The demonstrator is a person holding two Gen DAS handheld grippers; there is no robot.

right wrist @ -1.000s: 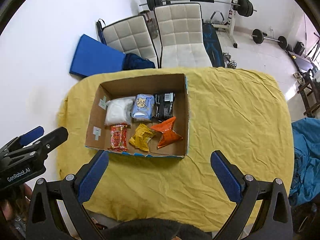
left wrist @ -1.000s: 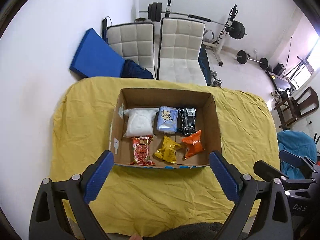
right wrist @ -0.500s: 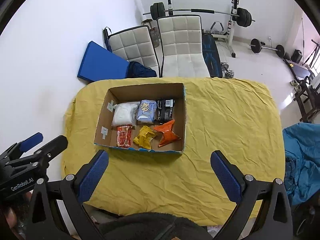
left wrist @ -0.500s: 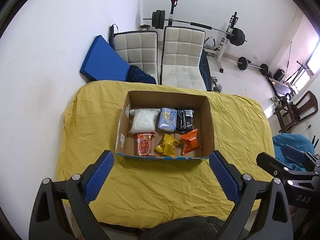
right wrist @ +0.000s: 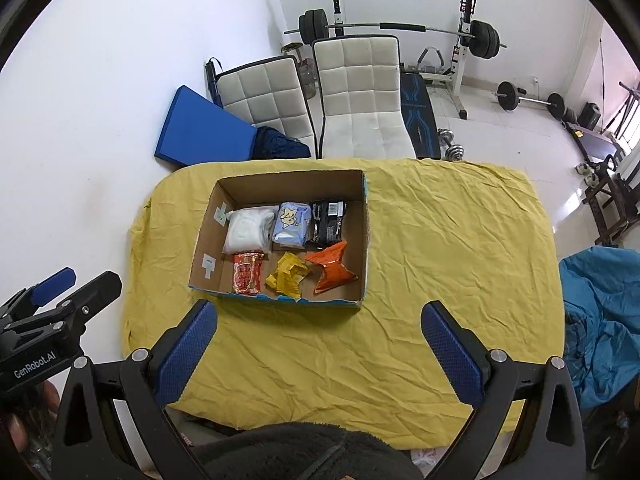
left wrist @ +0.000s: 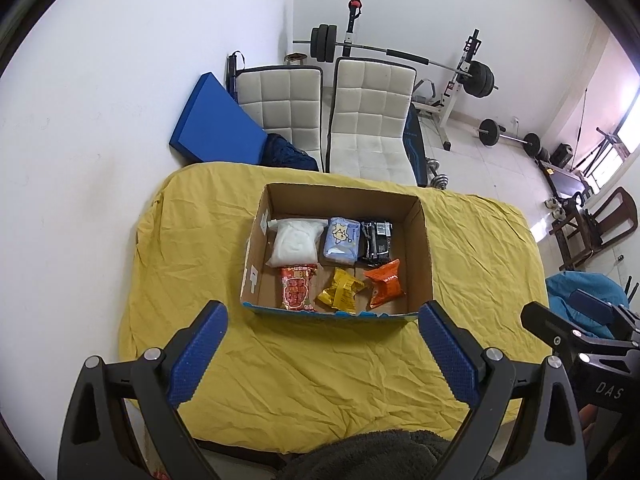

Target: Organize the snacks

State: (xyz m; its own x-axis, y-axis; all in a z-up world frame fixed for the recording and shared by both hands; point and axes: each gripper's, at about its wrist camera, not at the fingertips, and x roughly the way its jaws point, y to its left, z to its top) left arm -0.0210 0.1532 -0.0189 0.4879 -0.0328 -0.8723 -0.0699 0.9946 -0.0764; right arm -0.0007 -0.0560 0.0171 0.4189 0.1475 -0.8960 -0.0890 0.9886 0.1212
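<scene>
While both jaws gaped empty, cardboard box sat ahead of left gripper, left of right gripper; left nearer.

White walls and a pale tiled floor. Two white padded chairs stand behind the yellow-covered surface, a blue mat leans beside them, a barbell rack behind

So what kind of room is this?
Probably a spare room at home used as a gym: a barbell on a rack, dumbbells on the tiled floor, plus two white chairs behind a table under a yellow cloth.
</scene>
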